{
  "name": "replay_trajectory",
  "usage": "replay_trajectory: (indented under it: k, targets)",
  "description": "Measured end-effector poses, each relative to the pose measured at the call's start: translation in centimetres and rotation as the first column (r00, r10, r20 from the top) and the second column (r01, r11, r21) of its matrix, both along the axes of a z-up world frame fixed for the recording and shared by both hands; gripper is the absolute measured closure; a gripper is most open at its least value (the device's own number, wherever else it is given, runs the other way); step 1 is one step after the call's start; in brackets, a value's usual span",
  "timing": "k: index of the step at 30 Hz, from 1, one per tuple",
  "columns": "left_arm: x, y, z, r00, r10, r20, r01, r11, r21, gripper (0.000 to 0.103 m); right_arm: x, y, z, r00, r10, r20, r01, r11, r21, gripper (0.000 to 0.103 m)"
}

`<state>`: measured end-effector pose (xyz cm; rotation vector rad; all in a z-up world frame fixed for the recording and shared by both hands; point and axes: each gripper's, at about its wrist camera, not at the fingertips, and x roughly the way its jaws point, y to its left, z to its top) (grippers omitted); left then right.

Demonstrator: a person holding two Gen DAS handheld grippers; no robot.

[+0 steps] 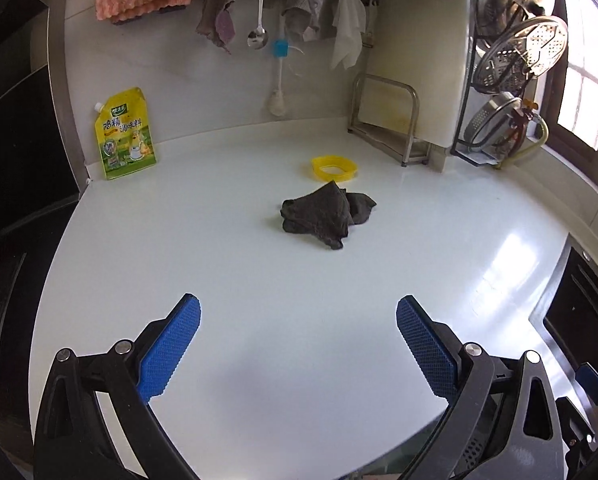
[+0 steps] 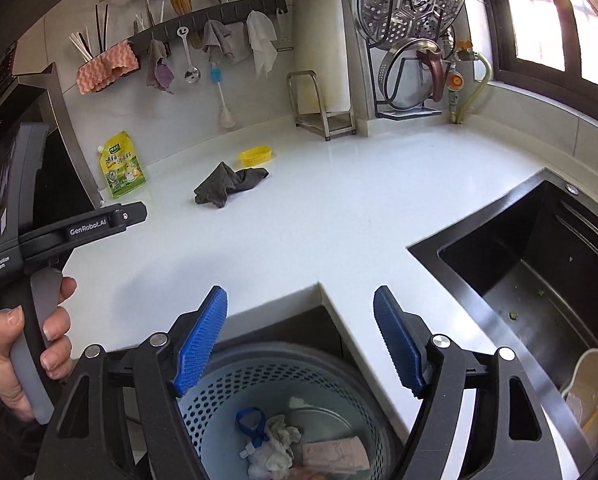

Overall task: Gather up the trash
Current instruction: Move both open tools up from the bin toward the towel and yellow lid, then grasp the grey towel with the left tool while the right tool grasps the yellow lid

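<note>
Left wrist view, from 9 o'clock to 3 o'clock: a yellow seasoning pouch (image 1: 125,134) stands against the wall at 10 o'clock. A dark crumpled cloth (image 1: 327,216) lies on the white countertop (image 1: 227,248) at centre, with a yellow ring-shaped dish (image 1: 334,167) just behind it toward 12 o'clock. A metal rack (image 1: 391,120) stands at 1 o'clock. The left gripper (image 1: 298,314) sits at 6 o'clock, its 2 blue pads (image 1: 170,350) spread wide with nothing between them.

Right wrist view, from 9 o'clock to 3 o'clock: a hand (image 2: 23,354) at 8 o'clock grasps the handle of the other tool. The pouch, the cloth and the dish lie toward 11 o'clock, well apart from the grippers. The right gripper (image 2: 301,312) hangs at 6 o'clock, jaws wide and empty. Below them stands a blue perforated trash basket (image 2: 219,404) holding the collected trash: crumpled white tissue (image 2: 275,446), a blue loop (image 2: 251,420) and a pinkish wrapper (image 2: 335,454). A dark sink (image 2: 539,264) occupies 3 o'clock.
</note>
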<state>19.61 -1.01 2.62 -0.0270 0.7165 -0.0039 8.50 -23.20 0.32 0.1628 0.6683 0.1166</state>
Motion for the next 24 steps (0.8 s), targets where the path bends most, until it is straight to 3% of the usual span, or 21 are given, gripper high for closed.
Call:
replay_trajectory:
  k: [6, 9, 12, 19, 21, 24]
  targets:
    - [7.3, -1.3, -1.5, 0.999, 0.043, -0.006, -0.043, 0.999, 0.031, 0.006, 7.7, -0.8, 0.8, 1.000, 0.014, -0.025, -0.014, 1.000, 0.022, 0.031]
    - [10.7, -1.3, -3.1, 0.995, 0.081, -0.066, -0.080, 0.997, 0.015, 0.006, 11.1, -1.6, 0.7, 0.999, 0.003, -0.049, -0.001, 0.999, 0.049, 0.031]
    - [13.4, -1.4, -4.6, 0.990, 0.076, -0.122, -0.082, 0.996, -0.044, 0.006, 13.3, -1.9, 0.6, 0.999, -0.005, -0.052, 0.006, 1.000, 0.019, 0.031]
    - [17.1, -2.8, -6.1, 0.986, 0.077, -0.148, -0.075, 0.997, 0.018, 0.006, 16.9, -2.8, -0.3, 0.997, -0.009, -0.071, 0.009, 1.000, -0.001, 0.031]
    - [18.1, -2.7, -6.5, 0.984, 0.072, -0.161, -0.070, 0.997, 0.017, 0.010, 17.9, -2.9, -0.6, 0.997, -0.008, -0.079, 0.008, 1.000, -0.002, 0.031]
    - [19.1, -2.3, -7.0, 0.982, 0.052, -0.180, -0.054, 0.999, -0.002, 0.027, 19.3, -2.7, -0.7, 0.996, 0.001, -0.091, -0.002, 1.000, -0.003, 0.031]
